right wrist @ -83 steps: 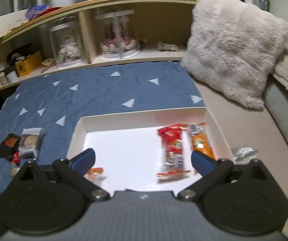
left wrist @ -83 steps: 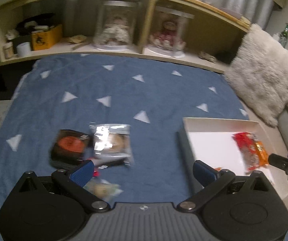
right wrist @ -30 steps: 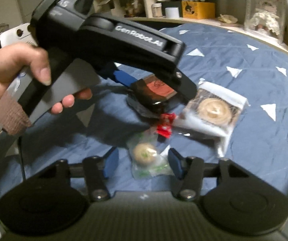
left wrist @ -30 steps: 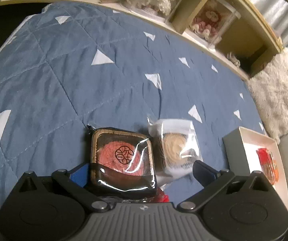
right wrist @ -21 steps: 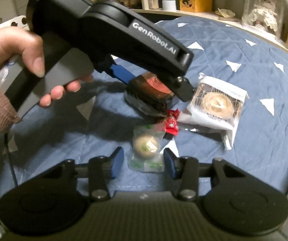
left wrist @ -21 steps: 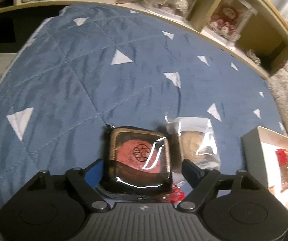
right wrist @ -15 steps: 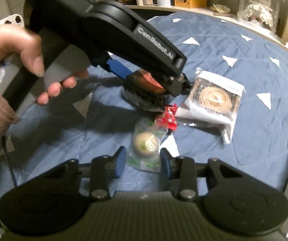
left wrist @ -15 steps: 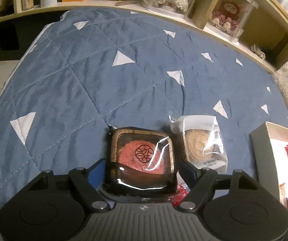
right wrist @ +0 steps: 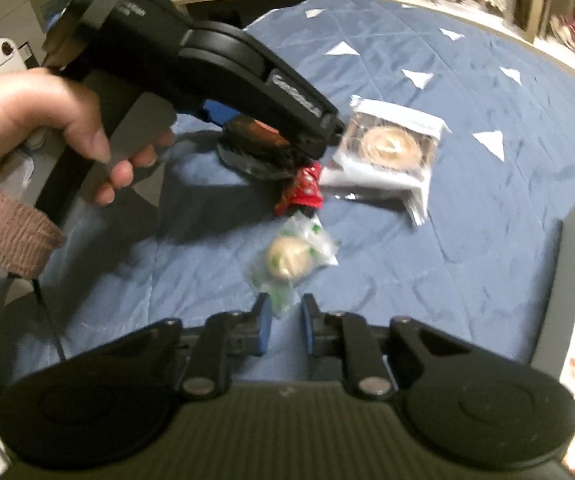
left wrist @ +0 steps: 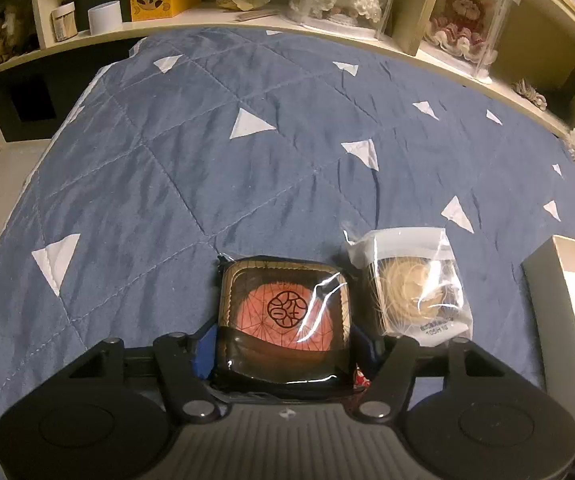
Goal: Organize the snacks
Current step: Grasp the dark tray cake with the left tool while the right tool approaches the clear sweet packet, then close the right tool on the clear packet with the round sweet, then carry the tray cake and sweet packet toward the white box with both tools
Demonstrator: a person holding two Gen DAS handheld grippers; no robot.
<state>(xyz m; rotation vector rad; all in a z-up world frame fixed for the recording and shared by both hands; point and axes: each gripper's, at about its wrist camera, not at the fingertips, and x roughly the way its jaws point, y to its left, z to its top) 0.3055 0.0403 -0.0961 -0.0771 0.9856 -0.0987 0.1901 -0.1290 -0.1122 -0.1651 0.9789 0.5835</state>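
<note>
**Two grips, two ways to lose a snack**

Closing the left tool (left wrist: 283,348) on the dark square pack (left wrist: 283,312), blue pads against its side walls, down on the blue quilt (left wrist: 207,160) and well short of the white box (left wrist: 547,280). Could squirt out on the lift: glossy, slack film over a stiff tray. Could also drag along the small red sweet (right wrist: 305,188), tucked against the pack's near edge. Might equally nudge the bagged round pastry (left wrist: 411,296) lying just beside it.

Holding the right tool (right wrist: 286,320) closed, apparently on the tail of the green-printed round sweet (right wrist: 289,260). Too blurred to be sure of the pinch. With only thin wrapper between the pads, likely to tear or pull free, dropping the sweet onto the quilt.

Crowded as well: the left tool's body and the hand (right wrist: 27,128) on it right over the same cluster. Hence the risk of a knock if lifting both together.

Counted:
- One dark square pack, one bagged round pastry, one red sweet and one green-printed sweet, all on the quilt.
- One white box, holding at least two packs, partly out of frame.
- Two tools and one hand in sight.
</note>
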